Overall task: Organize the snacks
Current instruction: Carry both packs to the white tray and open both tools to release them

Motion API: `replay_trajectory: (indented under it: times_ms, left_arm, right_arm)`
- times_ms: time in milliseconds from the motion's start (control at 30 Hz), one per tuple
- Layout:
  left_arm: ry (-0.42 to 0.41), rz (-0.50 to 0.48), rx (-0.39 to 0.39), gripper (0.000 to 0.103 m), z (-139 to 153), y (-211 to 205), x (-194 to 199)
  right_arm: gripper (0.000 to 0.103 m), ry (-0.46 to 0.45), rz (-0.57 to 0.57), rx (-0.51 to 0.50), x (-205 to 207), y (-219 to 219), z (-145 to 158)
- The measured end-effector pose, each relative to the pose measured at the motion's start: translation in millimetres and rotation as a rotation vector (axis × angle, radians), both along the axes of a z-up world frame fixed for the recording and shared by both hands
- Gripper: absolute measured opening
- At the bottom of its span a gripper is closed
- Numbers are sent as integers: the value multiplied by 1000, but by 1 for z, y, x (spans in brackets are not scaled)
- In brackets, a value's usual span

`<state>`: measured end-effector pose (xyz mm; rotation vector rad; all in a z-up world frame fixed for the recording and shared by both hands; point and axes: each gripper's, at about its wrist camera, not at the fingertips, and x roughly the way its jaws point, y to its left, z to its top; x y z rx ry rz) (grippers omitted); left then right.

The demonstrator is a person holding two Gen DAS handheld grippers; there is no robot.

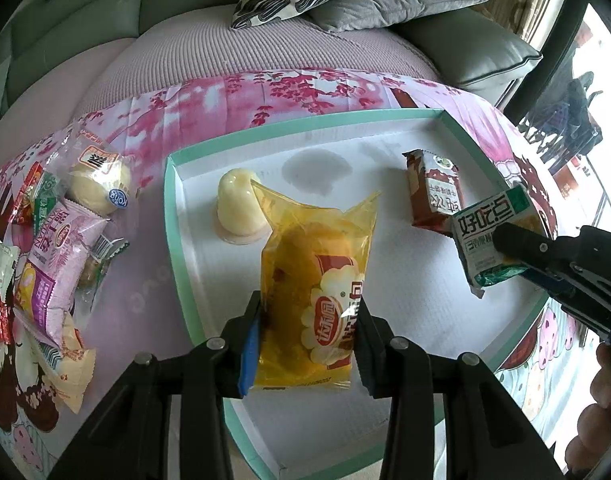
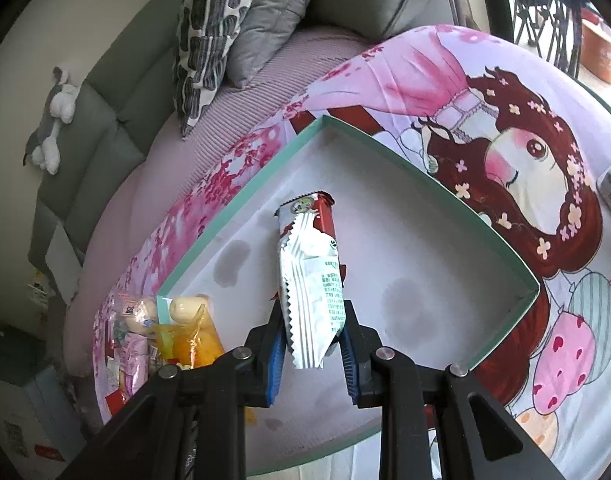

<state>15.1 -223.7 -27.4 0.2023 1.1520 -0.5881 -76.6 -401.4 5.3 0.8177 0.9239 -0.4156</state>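
Your left gripper [image 1: 309,332] pinches the yellow cake packet [image 1: 313,284] at centre frame, above the teal-rimmed tray [image 1: 171,216]. Your right gripper [image 2: 311,344] clamps the green-white cookie packet [image 2: 311,292] — both are carried in for sorting, I think.

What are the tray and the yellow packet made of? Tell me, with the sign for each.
Tray: likely cardboard, matte white inside with mint edging; grey stains have soaked into its floor. Yellow packet: thin, glossy, see-through plastic film, creased, held in the left gripper.

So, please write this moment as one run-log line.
left gripper: shut on yellow packet | right gripper: shut on green-white packet | both over tray
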Motion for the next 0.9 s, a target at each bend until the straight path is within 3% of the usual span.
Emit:
replay_trajectory:
  times_ms: [233,367,433,500,633,767,900]
  left_arm:
    - [7,-1,0,42,-1,1,1]
    - [15,0,2,42,-2,1,1]
    - [20,2,2,43,-3,1,1]
    - [24,6,0,44,-3,1,2]
    - [45,24,-3,70,-5,3,4]
    - [29,36,22,77,-5,4,5]
    - [14,49,16,89,-3,6,6]
  right_arm:
    - [32,47,-41,-8,-6,-8,-4]
    - [46,99,-61,-44,-7,-12,-6]
    - [61,111,-79,-55,-9,-14,-5]
    - [62,119,-90,-66,-11,-17,-5]
    - [79,148,-99,-87,-12,-19,-5]
    - [84,170,-85,-125,-9,-17,-4]
    - [102,184,-69,-162,-6,-15,-3]
